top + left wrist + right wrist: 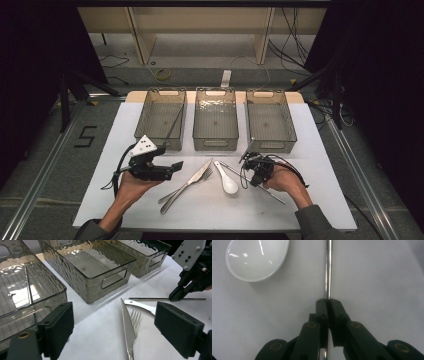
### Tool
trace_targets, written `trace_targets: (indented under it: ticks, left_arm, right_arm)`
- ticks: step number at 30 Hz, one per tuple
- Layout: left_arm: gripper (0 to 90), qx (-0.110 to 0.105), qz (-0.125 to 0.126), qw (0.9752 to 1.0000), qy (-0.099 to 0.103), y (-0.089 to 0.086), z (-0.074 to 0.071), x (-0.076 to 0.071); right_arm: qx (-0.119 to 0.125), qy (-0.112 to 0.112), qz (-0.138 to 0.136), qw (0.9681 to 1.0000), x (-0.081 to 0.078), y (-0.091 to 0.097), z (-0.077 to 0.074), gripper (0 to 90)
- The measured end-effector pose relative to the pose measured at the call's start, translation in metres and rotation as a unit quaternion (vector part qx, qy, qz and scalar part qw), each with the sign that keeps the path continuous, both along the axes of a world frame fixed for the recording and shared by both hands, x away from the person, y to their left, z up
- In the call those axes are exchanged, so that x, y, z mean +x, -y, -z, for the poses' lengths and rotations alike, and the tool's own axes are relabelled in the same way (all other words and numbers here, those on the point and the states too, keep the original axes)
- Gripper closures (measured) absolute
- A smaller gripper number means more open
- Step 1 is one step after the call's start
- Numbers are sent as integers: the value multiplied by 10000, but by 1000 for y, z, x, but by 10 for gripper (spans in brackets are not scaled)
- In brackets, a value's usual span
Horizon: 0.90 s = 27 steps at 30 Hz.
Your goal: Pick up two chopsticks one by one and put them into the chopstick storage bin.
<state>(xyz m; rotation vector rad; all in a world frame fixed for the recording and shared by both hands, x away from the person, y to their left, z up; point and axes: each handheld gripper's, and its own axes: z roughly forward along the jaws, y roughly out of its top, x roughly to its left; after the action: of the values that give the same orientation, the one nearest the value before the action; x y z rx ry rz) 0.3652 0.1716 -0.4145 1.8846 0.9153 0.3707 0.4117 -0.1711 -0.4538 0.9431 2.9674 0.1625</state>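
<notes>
On the white table, three smoked, ribbed clear-plastic bins are set in a row, and the cutlery is laid out in front of them. The thin round steel chopstick lies flat on the table, between the white ceramic spoon and the right hand.

The right tongs are clamped shut on this chopstick, partway along its length. Because the grip is set on a narrow, smooth rod, a swing or a slide out of the pads can be expected once it is lifted. The spoon bowl lies just beside the chopstick, so it could be nudged if the rod is dragged rather than raised. A second thin rod is seen leaning in the left bin; a rod dropped in carelessly could bounce off the bin's rim.

The left tongs are held wide open with nothing between the pads, near the steel table knife and steel fork, which lie side by side, touching.

The part of the chopstick under the pads is hidden in the right gripper view. The handles of the knife and fork are cut off in the left gripper view.
</notes>
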Motion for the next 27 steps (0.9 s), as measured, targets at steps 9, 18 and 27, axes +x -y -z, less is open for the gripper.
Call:
trace_targets:
  ticks: [9, 18, 27]
  left_arm:
    - [155, -13, 46, 10000, -33, 1, 1, 1]
    - [155, 28, 370, 9992, -115, 10, 2, 1]
    - [157, 359, 924, 9950, -117, 29, 5, -2]
  right_arm:
    - [183, 461, -176, 9986, -3, 6, -21, 869]
    - [289, 847, -704, 9935, -23, -8, -53, 868]
    - [271, 931, -1300, 9868, -38, -29, -58, 868]
